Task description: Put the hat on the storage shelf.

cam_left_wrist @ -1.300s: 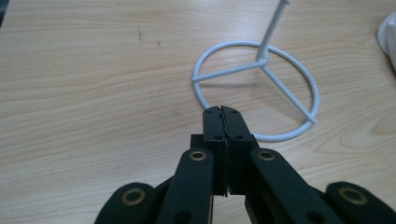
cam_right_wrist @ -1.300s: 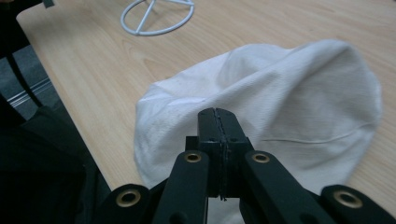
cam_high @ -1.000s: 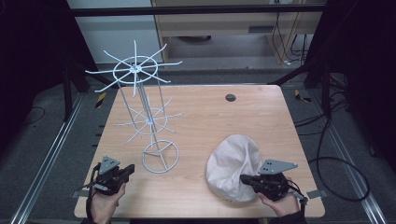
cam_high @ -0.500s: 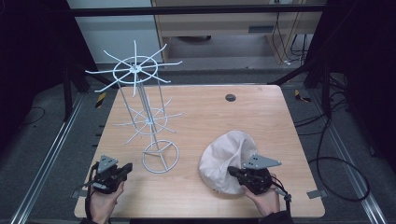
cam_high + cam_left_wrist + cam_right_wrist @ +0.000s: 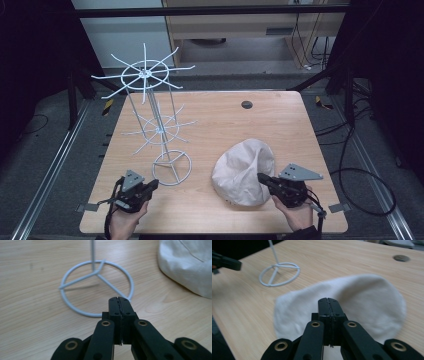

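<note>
White cloth hat [image 5: 245, 172] lies on the wooden table [image 5: 280, 125], soft and crumpled, with one seam line across its crown. It rests just in front of our right gripper [image 5: 261, 177], whose tips are at its near edge; in the right gripper view the hat [image 5: 352, 300] spreads wide behind the jaws. We see both jaws of this gripper [image 5: 329, 301] pressed together, with nothing between them. Our left gripper [image 5: 154, 184] is also pressed together and holds nothing [image 5: 119, 300]. Just ahead of it stands the round base ring of the white wire rack [image 5: 171, 167], close to the tips but apart from them [image 5: 96, 287]. We count one hat, one rack with two tiers of spokes, two grippers, and one dark round hole [image 5: 246, 104] at the far side of the table.
</note>
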Demonstrator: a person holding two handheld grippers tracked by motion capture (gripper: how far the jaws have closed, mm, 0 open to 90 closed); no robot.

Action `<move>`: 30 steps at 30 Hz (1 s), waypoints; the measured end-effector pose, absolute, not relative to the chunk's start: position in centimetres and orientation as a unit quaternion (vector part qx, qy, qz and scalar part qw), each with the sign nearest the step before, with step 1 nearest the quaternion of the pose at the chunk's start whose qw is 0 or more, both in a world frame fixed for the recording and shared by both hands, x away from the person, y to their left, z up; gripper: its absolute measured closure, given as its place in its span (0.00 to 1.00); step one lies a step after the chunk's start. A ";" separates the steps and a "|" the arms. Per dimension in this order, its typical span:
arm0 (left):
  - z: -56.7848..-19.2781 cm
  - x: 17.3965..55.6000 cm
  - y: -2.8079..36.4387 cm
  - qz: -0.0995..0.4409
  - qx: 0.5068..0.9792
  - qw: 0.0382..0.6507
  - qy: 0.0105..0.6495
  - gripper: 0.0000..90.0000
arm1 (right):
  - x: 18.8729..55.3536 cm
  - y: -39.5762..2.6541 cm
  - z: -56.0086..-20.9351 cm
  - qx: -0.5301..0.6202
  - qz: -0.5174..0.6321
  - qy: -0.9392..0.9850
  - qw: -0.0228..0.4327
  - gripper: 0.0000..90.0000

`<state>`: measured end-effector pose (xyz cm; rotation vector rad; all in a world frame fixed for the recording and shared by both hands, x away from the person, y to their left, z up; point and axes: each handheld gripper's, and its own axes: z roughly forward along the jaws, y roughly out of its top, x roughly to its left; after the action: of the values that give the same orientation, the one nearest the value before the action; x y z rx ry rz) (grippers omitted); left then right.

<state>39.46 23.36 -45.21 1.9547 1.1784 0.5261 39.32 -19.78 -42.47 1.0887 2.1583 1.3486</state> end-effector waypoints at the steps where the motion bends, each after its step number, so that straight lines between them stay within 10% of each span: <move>1: -45.2 39.5 22.8 0.208 0.774 0.388 0.456 1.00 | 39.2 -20.3 -42.6 0.392 0.474 0.765 0.190 1.00; 30: -47.7 42.0 8.5 0.162 0.823 0.391 0.378 1.00 | 40.0 -20.5 -46.8 0.406 0.433 0.791 0.151 1.00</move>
<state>42.04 8.48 -47.73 2.0914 0.9590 0.4108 39.96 -20.47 -46.79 1.1654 2.2708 1.2438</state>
